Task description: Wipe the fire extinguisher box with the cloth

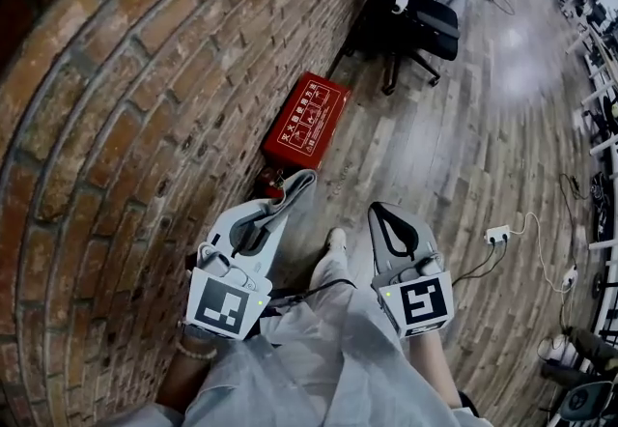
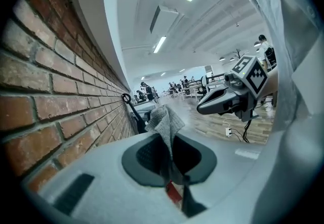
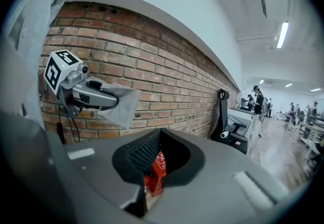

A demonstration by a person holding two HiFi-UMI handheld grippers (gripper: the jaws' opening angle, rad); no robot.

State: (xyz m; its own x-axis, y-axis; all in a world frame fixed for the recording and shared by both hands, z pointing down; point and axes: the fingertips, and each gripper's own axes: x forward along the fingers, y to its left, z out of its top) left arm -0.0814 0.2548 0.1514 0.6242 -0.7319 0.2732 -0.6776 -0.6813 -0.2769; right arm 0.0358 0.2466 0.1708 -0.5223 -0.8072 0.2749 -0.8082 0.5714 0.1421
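The red fire extinguisher box (image 1: 307,118) lies on the wooden floor against the brick wall, ahead of both grippers. My left gripper (image 1: 283,206) is shut on a grey cloth (image 1: 298,186), which sticks up past its jaws (image 2: 164,122) and hangs from it in the right gripper view (image 3: 121,109). The right gripper (image 1: 382,213) hovers beside it, shut and empty, well short of the box. A sliver of the red box (image 3: 154,170) shows through the slit of the right gripper's jaws. The left gripper view catches the right gripper (image 2: 203,107) in mid-air to the right.
The brick wall (image 1: 116,126) runs along the left. A black office chair (image 1: 420,19) stands beyond the box. A white power strip (image 1: 497,235) with cables lies on the floor to the right. The person's shoe (image 1: 335,240) is between the grippers.
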